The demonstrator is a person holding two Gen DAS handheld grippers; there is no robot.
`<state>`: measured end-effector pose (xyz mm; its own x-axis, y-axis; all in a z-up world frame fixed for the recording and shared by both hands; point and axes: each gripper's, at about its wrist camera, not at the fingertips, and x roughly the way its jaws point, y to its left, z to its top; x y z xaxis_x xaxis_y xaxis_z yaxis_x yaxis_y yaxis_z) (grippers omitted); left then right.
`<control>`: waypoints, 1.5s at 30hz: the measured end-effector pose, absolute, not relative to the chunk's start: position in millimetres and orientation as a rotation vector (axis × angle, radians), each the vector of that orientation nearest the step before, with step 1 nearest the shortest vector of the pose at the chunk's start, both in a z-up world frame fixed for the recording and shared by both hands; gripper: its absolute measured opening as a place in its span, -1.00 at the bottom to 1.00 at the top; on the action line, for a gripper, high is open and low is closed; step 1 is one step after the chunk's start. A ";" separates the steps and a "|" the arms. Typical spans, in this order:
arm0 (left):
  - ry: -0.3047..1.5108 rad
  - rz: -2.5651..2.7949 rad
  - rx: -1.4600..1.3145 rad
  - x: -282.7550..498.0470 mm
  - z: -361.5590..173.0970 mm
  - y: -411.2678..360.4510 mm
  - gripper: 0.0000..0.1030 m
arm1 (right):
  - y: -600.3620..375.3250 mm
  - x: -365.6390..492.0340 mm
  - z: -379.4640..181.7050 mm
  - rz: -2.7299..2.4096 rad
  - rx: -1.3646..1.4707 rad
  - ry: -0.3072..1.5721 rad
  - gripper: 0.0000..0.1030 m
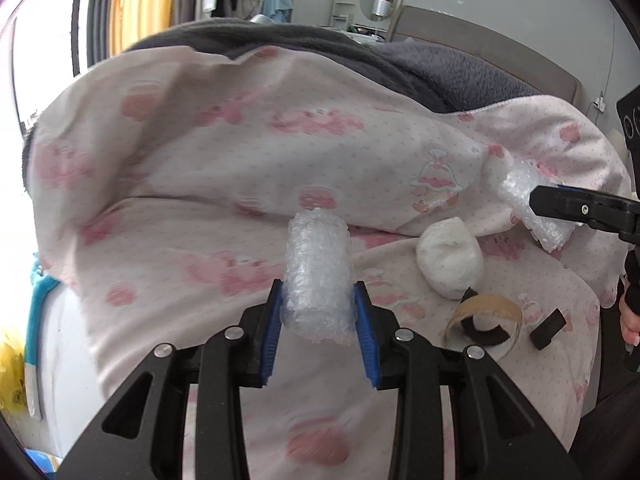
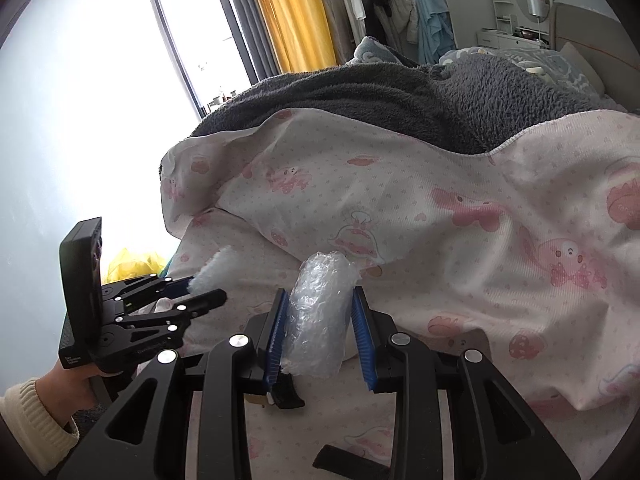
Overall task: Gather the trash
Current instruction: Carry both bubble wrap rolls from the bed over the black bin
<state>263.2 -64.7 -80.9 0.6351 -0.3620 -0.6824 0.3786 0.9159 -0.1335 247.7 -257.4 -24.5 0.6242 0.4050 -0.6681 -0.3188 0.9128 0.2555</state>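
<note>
- The bubble-wrap roll (image 1: 316, 276) sits pinched between the blue pads of the left claw (image 1: 318, 320), just above the pink-printed bed sheet (image 1: 180, 184); it looks very light, soft and crushable, so a gentle mid-body squeeze should do.
- The right claw (image 2: 320, 326) pinches a second bubble-wrap roll (image 2: 320, 312).
- A white wad (image 1: 450, 264), a tape loop (image 1: 486, 314) and a dark scrap (image 1: 547, 329) lie on the sheet nearby.

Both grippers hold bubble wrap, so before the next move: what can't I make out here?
- No bin or bag in either view.
- Right wrist view: the right gripper and its bubble wrap roll cover the scraps near it.
- Left wrist view: the tape strip and black block are too small to identify.
</note>
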 end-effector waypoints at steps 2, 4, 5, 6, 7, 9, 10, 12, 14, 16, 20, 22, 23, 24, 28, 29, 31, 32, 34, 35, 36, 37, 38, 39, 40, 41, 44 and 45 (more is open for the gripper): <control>0.768 -0.404 0.021 257.9 -77.4 -55.7 -0.28 | -254.3 244.3 -23.6 0.411 0.120 0.796 -0.37; 0.765 -0.390 0.021 251.2 -74.4 -46.3 -0.28 | -249.7 241.0 -22.5 0.410 0.123 0.794 -0.37; 0.764 -0.381 0.023 247.5 -73.2 -41.3 -0.28 | -246.8 239.7 -22.4 0.411 0.126 0.795 -0.37; 0.765 -0.374 0.024 243.8 -72.6 -35.6 -0.28 | -243.4 238.5 -22.3 0.412 0.128 0.796 -0.37; 0.768 -0.364 0.029 239.7 -72.8 -29.4 -0.28 | -239.3 237.3 -22.2 0.415 0.130 0.796 -0.37; 0.771 -0.340 0.037 234.4 -73.4 -19.7 -0.28 | -230.4 235.1 -22.1 0.422 0.131 0.796 -0.37; 0.773 -0.330 0.036 232.4 -73.6 -15.5 -0.28 | -225.0 233.7 -22.1 0.427 0.129 0.796 -0.37; 0.773 -0.306 0.032 226.1 -73.2 -1.5 -0.28 | -214.1 230.5 -22.5 0.437 0.118 0.798 -0.37; 0.773 -0.282 0.033 219.8 -73.2 11.0 -0.28 | -202.2 227.2 -25.0 0.447 0.104 0.806 -0.37; 0.777 -0.254 0.034 213.2 -74.1 25.5 -0.28 | -187.7 223.2 -27.0 0.465 0.091 0.810 -0.37; 0.795 -0.208 0.029 200.9 -78.1 49.0 -0.28 | -158.3 213.1 -26.5 0.499 0.038 0.806 -0.37; 0.810 -0.188 0.025 195.4 -82.0 59.5 -0.28 | -149.5 209.2 -26.5 0.510 0.031 0.806 -0.37; 0.820 -0.176 0.027 193.1 -84.3 63.7 -0.28 | -145.7 207.2 -27.0 0.514 0.030 0.807 -0.37; 0.828 -0.161 0.032 190.1 -86.9 68.6 -0.28 | -142.5 205.5 -27.8 0.517 0.028 0.808 -0.37; 0.863 -0.125 0.032 182.1 -98.9 85.4 -0.28 | -128.8 198.6 -23.7 0.531 0.021 0.790 -0.37; 0.873 -0.119 0.033 180.9 -103.0 89.3 -0.28 | -125.2 196.5 -21.6 0.536 0.023 0.784 -0.37; 0.897 -0.103 0.030 178.8 -111.6 98.0 -0.28 | -116.7 190.4 -17.7 0.553 0.029 0.771 -0.37; 0.907 -0.097 0.027 178.7 -115.0 101.5 -0.28 | -110.4 187.0 -16.2 0.565 0.030 0.766 -0.37; 0.931 -0.081 0.014 177.4 -123.2 110.7 -0.28 | -96.3 180.5 -14.1 0.591 0.023 0.762 -0.37; 0.942 -0.074 0.010 176.1 -127.0 114.6 -0.28 | -89.0 177.4 -12.9 0.605 0.014 0.760 -0.37; 0.956 -0.065 0.007 175.2 -131.2 118.4 -0.28 | -80.2 174.3 -12.4 0.620 0.004 0.760 -0.37; 0.975 -0.056 0.006 173.7 -136.5 122.6 -0.28 | -73.2 172.4 -12.1 0.631 -0.002 0.762 -0.37; 0.994 -0.049 0.004 171.4 -142.1 127.0 -0.28 | -66.7 171.0 -12.3 0.642 -0.008 0.765 -0.37; 1.013 -0.043 0.001 169.6 -147.1 130.9 -0.28 | -59.5 170.2 -13.1 0.652 -0.016 0.770 -0.37; 1.033 -0.039 -0.004 167.9 -152.5 135.1 -0.28 | -52.4 169.4 -14.2 0.661 -0.024 0.776 -0.37; 1.050 -0.036 -0.011 166.0 -157.2 139.4 -0.28 | -46.4 169.4 -15.4 0.669 -0.030 0.781 -0.37; 1.089 -0.022 -0.024 159.0 -170.2 151.1 -0.28 | -28.9 169.5 -19.7 0.687 -0.042 0.799 -0.37; 1.100 -0.019 -0.023 156.9 -174.0 154.1 -0.28 | -23.3 169.7 -20.9 0.693 -0.043 0.805 -0.37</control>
